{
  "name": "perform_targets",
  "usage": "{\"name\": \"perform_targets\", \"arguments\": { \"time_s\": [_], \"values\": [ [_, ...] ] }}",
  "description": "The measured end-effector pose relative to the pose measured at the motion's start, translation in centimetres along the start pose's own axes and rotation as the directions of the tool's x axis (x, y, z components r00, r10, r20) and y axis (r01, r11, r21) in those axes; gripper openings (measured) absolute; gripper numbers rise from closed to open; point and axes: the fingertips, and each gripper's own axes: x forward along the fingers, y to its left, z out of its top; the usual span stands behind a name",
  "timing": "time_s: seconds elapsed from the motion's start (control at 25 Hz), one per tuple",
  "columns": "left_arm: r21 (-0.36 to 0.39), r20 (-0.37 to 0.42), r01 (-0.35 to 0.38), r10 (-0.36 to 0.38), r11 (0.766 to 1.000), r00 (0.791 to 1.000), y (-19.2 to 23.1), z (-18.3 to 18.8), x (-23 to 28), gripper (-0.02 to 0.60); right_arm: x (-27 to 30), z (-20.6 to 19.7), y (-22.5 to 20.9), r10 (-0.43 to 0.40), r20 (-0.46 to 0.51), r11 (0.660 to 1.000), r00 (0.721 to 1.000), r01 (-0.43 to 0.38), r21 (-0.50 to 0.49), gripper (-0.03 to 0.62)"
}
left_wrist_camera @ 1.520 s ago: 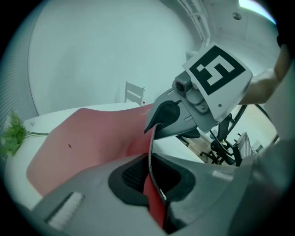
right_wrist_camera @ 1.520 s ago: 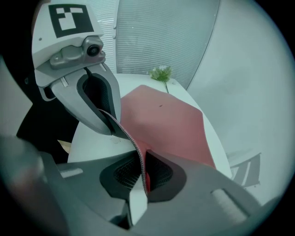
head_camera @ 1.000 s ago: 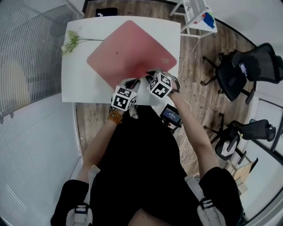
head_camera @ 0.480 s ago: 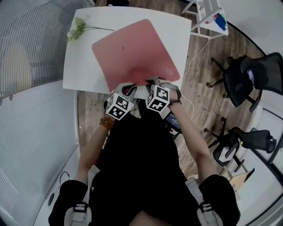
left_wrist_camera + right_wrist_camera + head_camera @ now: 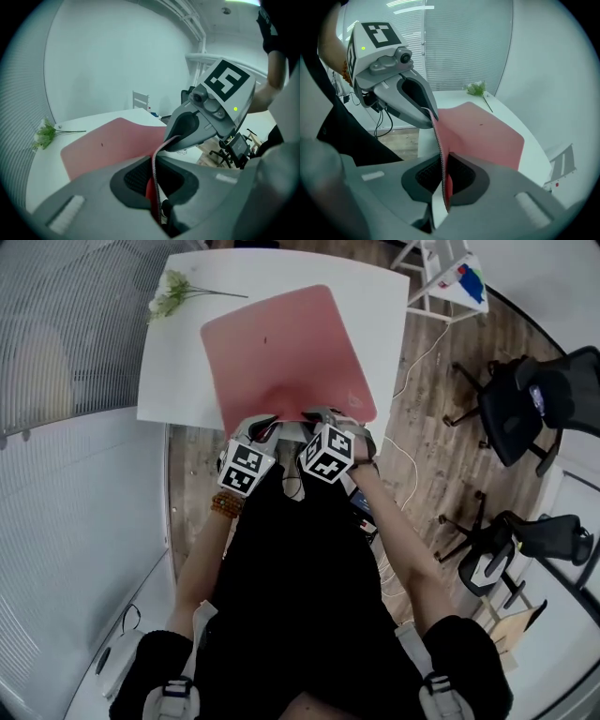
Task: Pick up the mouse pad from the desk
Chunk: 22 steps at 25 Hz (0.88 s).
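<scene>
Thin, flexible pink pad [image 5: 281, 352]: smooth matte top, rounded corners, one small dark speck ahead of both claws. Edge-on, a dark, finely ribbed rim. Flat over most of a white bench [image 5: 173, 381] with a smooth top and rounded corners. Curled up off the bench only at the near edge, at the pinch.

Left claw [image 5: 155, 185]: grey moulded plastic, rounded shells, black cross-hatched pads. Pressed together on the pad's near edge, with that edge upright in the gap and bent over toward the right claw. Black-and-white marker cube on its back.

Right claw [image 5: 442, 180]: same grey plastic and black textured pads, likewise clamped on the near edge, just beside the left claw and to its right. Strip of lifted pad between the two, arched and standing on edge. Rest of the pad spread out ahead of both claws toward the far side of the bench.

Beyond the claws, at the far left corner of the bench: sprig [image 5: 173, 287] of pale green and white flowers on a thin stem, just past the pad's far edge.

Right of the claws: wood-plank floor [image 5: 431, 427], a white cable across it, and a black chair [image 5: 520, 404] well apart from the bench.
</scene>
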Motion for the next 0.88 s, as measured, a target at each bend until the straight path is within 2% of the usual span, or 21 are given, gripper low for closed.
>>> {"name": "perform_targets", "arguments": {
  "time_s": [0.2,0.32,0.6,0.76,0.88],
  "values": [
    [-0.017,0.039,-0.021,0.022,1.0,0.999,0.8,0.2,-1.8,0.025,-0.3,1.5,1.5,-0.032,-0.018,0.997,0.999,0.033,0.064,0.038],
    [-0.016,0.054,-0.031,0.032,0.999,0.998,1.1,-0.2,-2.9,0.025,-0.3,2.3,2.8,-0.046,-0.012,0.988,0.999,0.047,0.146,0.038],
    [-0.084,0.135,-0.019,0.03,0.996,0.99,2.4,0.1,-5.7,0.025,-1.0,5.4,4.2,-0.079,0.051,0.928,0.996,0.055,0.368,0.038],
    [-0.054,0.182,-0.045,0.054,0.998,0.982,3.4,1.7,-7.2,0.023,-1.9,7.6,3.8,-0.112,0.101,0.898,0.989,0.057,0.436,0.038],
    [-0.029,0.212,-0.028,0.034,0.999,0.977,3.3,3.0,-8.1,0.023,-3.1,8.2,3.4,-0.143,0.131,0.881,0.981,0.066,0.468,0.038]
  ]
}}
